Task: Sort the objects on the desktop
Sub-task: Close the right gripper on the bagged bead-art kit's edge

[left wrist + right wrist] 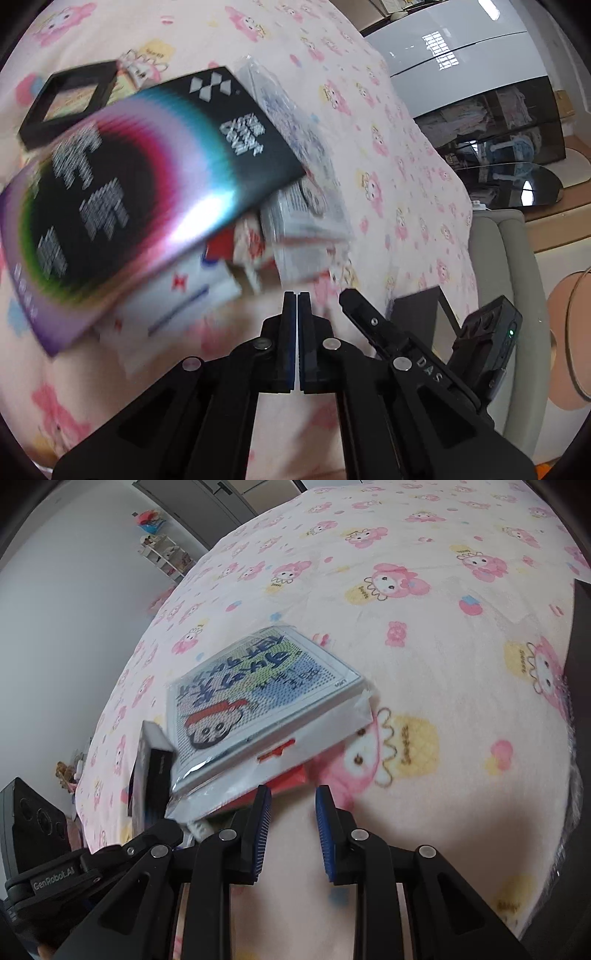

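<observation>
A pile of flat things lies on the pink cartoon-print cloth (388, 155). On top is a black book with a rainbow ring on its cover (129, 199), blurred by motion. Under it lie white packets (177, 302) and a plastic-wrapped bead-art kit (310, 206). My left gripper (296, 295) is shut and empty, just right of the pile. In the right wrist view the bead-art kit (258, 698) in its clear bag lies just ahead, over a red item (288, 779). My right gripper (291, 794) is open and empty, at the kit's near edge.
A black square frame (70, 99) lies beyond the book. A dark box edge (155, 771) stands left of the kit. A dark object (580, 635) sits at the right edge. A grey chair (506, 280) and a glass cabinet (498, 122) are beside the table.
</observation>
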Action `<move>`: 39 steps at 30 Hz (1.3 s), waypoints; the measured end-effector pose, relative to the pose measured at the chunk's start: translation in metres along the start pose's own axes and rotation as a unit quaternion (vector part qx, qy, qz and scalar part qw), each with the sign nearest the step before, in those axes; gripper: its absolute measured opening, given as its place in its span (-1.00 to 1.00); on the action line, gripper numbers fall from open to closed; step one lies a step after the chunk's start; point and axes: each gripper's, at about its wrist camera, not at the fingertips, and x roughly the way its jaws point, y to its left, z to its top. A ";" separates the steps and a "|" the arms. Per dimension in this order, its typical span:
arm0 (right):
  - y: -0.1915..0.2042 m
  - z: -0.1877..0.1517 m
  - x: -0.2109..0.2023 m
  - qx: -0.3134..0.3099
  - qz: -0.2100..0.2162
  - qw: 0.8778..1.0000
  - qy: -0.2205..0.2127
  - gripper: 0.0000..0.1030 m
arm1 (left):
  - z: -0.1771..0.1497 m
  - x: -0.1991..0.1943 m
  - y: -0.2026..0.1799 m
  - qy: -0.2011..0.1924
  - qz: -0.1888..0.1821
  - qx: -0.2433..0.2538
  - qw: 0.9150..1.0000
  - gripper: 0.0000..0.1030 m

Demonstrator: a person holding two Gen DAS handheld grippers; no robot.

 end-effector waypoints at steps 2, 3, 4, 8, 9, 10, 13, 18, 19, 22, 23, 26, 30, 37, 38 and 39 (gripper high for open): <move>0.003 -0.007 -0.011 -0.011 -0.009 1.000 -0.002 -0.59 | -0.013 -0.008 0.004 0.003 0.011 -0.002 1.000 -1.00; 0.004 -0.010 -0.017 -0.017 -0.013 1.000 -0.003 -0.59 | -0.018 -0.011 0.006 0.004 0.019 -0.002 1.000 -1.00; 0.006 -0.013 -0.023 -0.022 -0.018 1.000 -0.005 -0.59 | -0.023 -0.013 0.009 0.005 0.024 -0.001 1.000 -1.00; 0.003 -0.017 -0.033 -0.027 -0.030 0.999 -0.007 -0.29 | -0.012 -0.008 0.007 -0.002 0.030 -0.010 0.999 -1.00; 0.000 -0.017 -0.033 -0.020 -0.029 0.999 -0.005 -0.28 | -0.008 -0.005 0.006 -0.004 0.031 -0.012 0.999 -1.00; -0.003 -0.016 -0.031 -0.010 -0.027 1.000 -0.003 -0.28 | -0.004 -0.003 0.005 -0.006 0.032 -0.015 0.999 -1.00; -0.006 -0.013 -0.024 0.007 -0.020 1.000 -0.002 -0.28 | 0.008 0.003 0.002 -0.012 0.034 -0.023 0.999 -0.82; -0.003 -0.001 -0.008 0.017 -0.014 1.000 -0.004 -0.28 | 0.028 0.014 -0.002 -0.021 0.035 -0.036 0.999 -0.39; -0.004 0.002 -0.004 0.019 -0.014 1.000 -0.005 -0.28 | 0.033 0.020 -0.001 -0.018 0.028 -0.040 0.999 -0.39; -0.009 0.013 0.009 0.035 -0.007 0.999 -0.004 -0.28 | 0.045 0.037 0.003 -0.009 0.010 -0.047 0.999 -0.56; -0.009 0.014 0.013 0.039 -0.003 0.999 -0.001 -0.28 | 0.046 0.040 0.002 -0.009 0.013 -0.038 0.999 -0.62; -0.009 0.013 0.022 0.041 0.008 0.999 0.011 -0.28 | 0.045 0.044 0.002 -0.006 0.007 -0.037 0.999 -0.64; -0.006 0.002 0.018 0.040 0.018 0.999 0.013 -0.28 | 0.032 0.036 -0.003 -0.005 0.002 -0.030 1.000 -0.66; 0.002 -0.020 -0.016 0.031 0.029 0.999 -0.001 -0.28 | -0.012 0.029 -0.012 0.031 -0.007 -0.007 0.999 -0.70; 0.001 -0.023 -0.022 0.031 0.029 0.999 -0.003 -0.28 | -0.018 0.028 -0.014 0.035 -0.006 -0.002 0.999 -0.70; 0.001 -0.027 -0.027 0.032 0.026 0.999 -0.005 -0.27 | -0.023 0.028 -0.014 0.041 -0.006 0.002 0.999 -0.70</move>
